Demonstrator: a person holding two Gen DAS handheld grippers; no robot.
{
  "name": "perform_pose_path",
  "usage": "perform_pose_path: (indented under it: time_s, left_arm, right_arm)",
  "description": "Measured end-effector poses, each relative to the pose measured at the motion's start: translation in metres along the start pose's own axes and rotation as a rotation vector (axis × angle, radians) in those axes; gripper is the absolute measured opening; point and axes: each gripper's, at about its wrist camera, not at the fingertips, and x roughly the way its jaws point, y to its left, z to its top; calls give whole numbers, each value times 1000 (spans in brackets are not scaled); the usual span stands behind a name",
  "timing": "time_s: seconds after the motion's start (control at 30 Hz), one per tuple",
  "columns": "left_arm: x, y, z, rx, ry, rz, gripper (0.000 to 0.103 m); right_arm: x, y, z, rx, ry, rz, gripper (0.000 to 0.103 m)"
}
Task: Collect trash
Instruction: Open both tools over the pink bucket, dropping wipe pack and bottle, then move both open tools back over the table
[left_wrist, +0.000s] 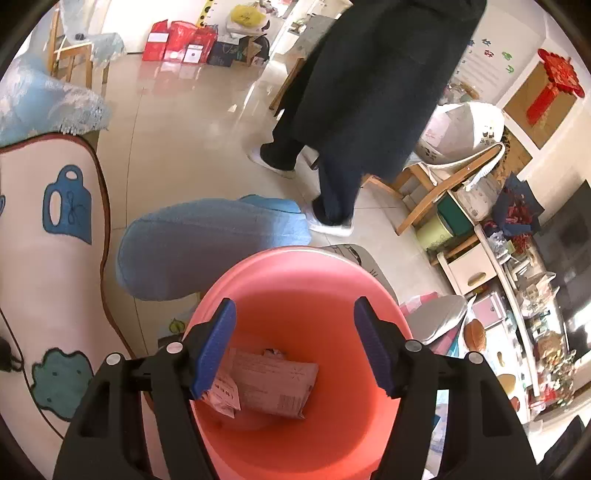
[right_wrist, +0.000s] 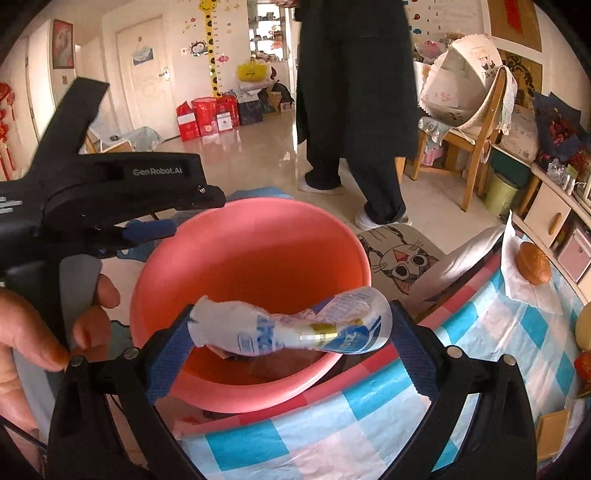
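Observation:
A pink plastic bin (left_wrist: 295, 280) fills the lower middle of the left wrist view, with a flat pale wrapper (left_wrist: 269, 384) lying on its bottom. My left gripper (left_wrist: 295, 347) hangs open and empty over the bin's mouth. In the right wrist view the same bin (right_wrist: 236, 229) stands beside the table edge. My right gripper (right_wrist: 291, 332) holds a crushed white and blue plastic bottle (right_wrist: 295, 325) lengthwise between its blue pads (right_wrist: 166, 354), over the bin's near rim. My left gripper also shows in the right wrist view (right_wrist: 147, 229), above the bin's left rim.
A table with a blue, white and pink checked cloth (right_wrist: 332, 417) lies under my right gripper, with a bread roll on paper (right_wrist: 532, 262). A person in dark clothes (right_wrist: 354, 110) stands just behind the bin. A cat-print mat (right_wrist: 399, 258) and a wooden chair (right_wrist: 476, 147) stand right.

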Motion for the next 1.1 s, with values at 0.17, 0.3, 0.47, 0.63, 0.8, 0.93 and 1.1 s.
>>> perform_pose_path:
  time_s: [0.17,0.3,0.47,0.63,0.8,0.93,1.1]
  left_arm:
    - [-3,2,3,3,-15,15,72]
    - [-5,10,5,-20,-22,18,72]
    - [-8,12,6,-21,-36,14,73]
    - [-6,9,5,-11,-25,8,74]
    - [-7,-4,2,40,-35,11,78]
    - [-10,-21,-3,84,-37,-28,81]
    - [-13,-52,-17,185,-35,-78,87]
  right_arm:
    - [8,0,0,28,12,33,99]
    - [11,1,-1,24,20,36,99]
    - [11,9,-2,-24,21,9,99]
    - [0,3,-9,0,1,-14,99]
    - [-18,-10,-24,55,-10,-73,99]
    - [-37,-21,-40,115,-20,-131,99]
    - [-74,-45,-66,238,-50,-190,99]
